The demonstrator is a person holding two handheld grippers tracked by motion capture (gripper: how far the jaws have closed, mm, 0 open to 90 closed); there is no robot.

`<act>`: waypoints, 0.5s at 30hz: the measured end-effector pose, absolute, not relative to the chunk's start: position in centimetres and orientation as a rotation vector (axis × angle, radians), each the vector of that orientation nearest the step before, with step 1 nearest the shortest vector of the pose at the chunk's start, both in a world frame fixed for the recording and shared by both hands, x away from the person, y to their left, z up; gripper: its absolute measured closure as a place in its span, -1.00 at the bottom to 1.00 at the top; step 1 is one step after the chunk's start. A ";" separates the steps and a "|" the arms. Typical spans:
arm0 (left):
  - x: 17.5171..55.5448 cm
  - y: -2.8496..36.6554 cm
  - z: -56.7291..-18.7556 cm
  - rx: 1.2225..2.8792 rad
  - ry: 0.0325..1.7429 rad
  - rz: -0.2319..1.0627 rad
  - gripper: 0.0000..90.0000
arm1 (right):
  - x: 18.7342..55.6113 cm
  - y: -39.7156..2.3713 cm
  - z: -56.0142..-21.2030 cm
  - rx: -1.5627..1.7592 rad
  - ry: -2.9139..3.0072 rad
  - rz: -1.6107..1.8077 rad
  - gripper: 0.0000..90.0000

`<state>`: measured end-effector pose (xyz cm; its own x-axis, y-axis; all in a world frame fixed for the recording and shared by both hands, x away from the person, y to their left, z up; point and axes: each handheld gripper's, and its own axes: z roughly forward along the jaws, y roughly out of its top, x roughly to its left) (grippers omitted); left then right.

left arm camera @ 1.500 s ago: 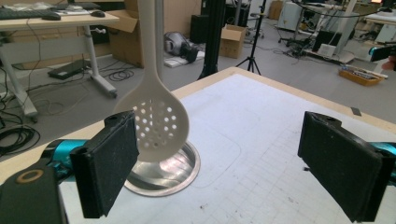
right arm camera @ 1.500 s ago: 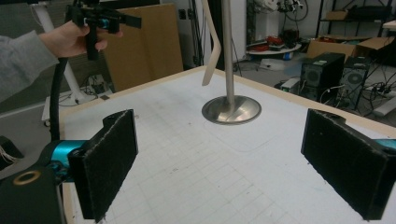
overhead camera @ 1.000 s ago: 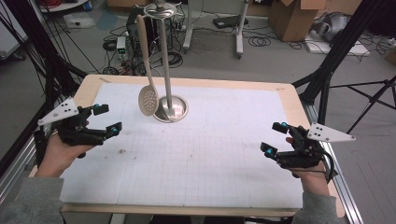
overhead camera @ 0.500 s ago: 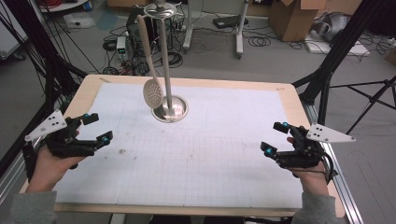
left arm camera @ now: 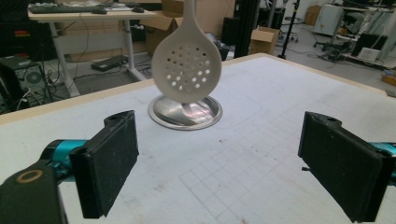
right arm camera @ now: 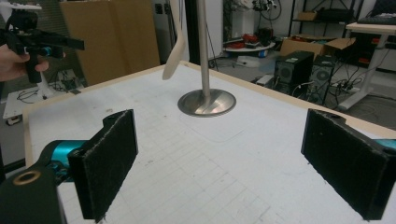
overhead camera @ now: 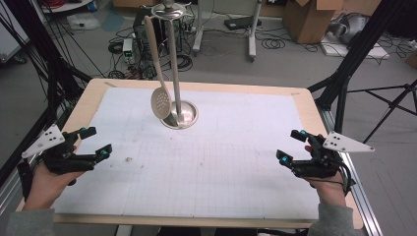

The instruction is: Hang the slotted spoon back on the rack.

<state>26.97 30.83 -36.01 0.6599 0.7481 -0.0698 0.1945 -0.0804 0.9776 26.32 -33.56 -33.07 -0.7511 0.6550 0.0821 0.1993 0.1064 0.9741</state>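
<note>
Here we see the big table (overhead camera: 295, 105) first, with a metal stand (overhead camera: 173, 64) near its far edge. Our slotted spoon (overhead camera: 161, 101) hangs there, light and stiff; we would grab its thin handle. Both the left gripper (overhead camera: 93, 142) and right gripper (overhead camera: 291, 146) sit wide apart, holding nothing.

Ahead of the left gripper (overhead camera: 93, 143) the white mat (overhead camera: 236, 162) lies bare up to the slotted spoon (left arm camera: 187, 65), which hangs from the metal stand (overhead camera: 173, 64) just above its round base (left arm camera: 185, 113). Between the wide-apart jaws nothing blocks. The right gripper (overhead camera: 291, 146) likewise faces open mat; the stand's pole (right arm camera: 202, 51) and spoon handle (right arm camera: 175, 42) rise farther ahead.
</note>
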 end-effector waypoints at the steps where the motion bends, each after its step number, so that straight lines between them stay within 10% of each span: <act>1: 27.0 30.9 -36.1 1.624 0.791 0.551 -0.72 | 26.3 -33.6 -33.1 0.835 2.018 1.682 -0.79; 15: 27.4 31.1 -37.5 1.666 0.880 0.553 -0.72 | 26.3 -34.0 -33.5 0.865 1.991 1.686 -0.79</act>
